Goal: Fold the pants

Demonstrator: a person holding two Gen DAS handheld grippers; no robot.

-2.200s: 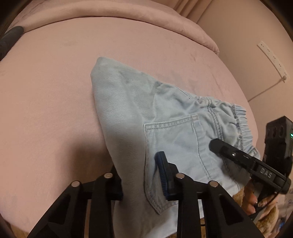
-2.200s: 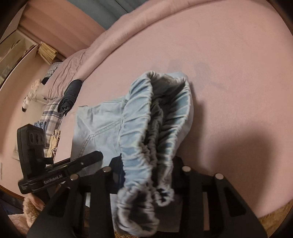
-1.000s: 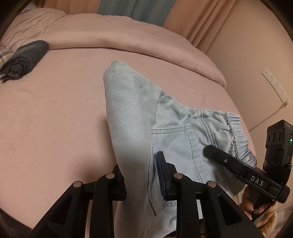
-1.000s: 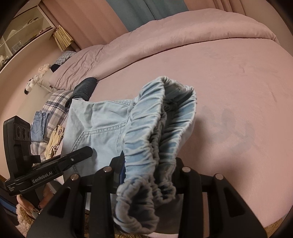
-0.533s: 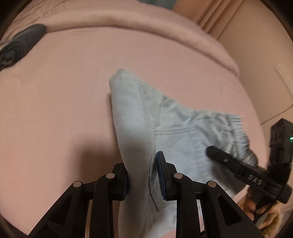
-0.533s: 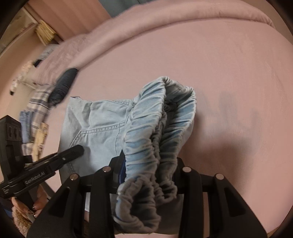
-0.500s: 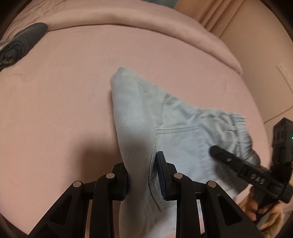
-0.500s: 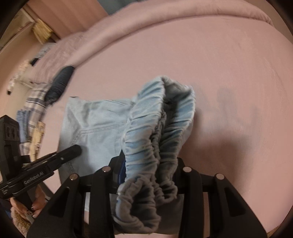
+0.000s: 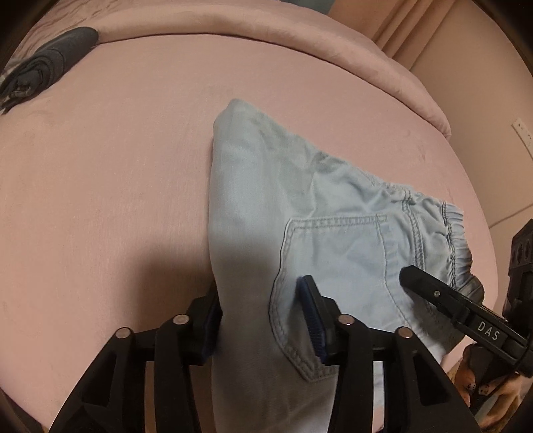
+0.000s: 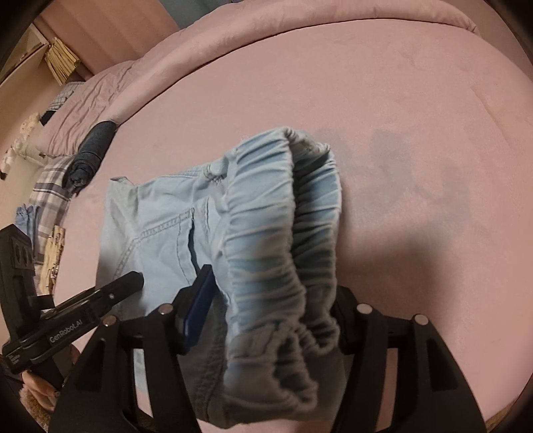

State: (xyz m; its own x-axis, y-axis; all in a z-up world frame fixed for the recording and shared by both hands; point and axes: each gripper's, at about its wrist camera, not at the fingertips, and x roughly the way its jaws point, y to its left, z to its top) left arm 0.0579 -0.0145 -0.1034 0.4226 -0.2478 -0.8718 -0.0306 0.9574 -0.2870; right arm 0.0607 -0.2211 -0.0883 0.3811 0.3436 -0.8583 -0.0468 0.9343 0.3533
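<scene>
Light blue denim pants (image 9: 299, 226) lie folded on a pink bed (image 9: 116, 166), back pocket up. My left gripper (image 9: 260, 309) is open, its fingers standing on either side of the folded leg edge near the bed's front. My right gripper (image 10: 269, 306) is open around the gathered elastic waistband (image 10: 283, 213), which bulges up between the fingers. The pants also show in the right wrist view (image 10: 160, 226). Each gripper shows in the other's view: the right one (image 9: 459, 309), the left one (image 10: 76, 316).
A rolled dark grey garment (image 9: 46, 63) lies at the far left of the bed, also in the right wrist view (image 10: 90, 153). A pink duvet ridge (image 9: 233, 26) runs along the back. Plaid bedding and clothes (image 10: 46, 186) lie left. A wall (image 9: 483, 83) stands right.
Both grippers have opened: their fingers were pinched on the pants and now stand apart around the fabric. The pants have settled lower onto the bed.
</scene>
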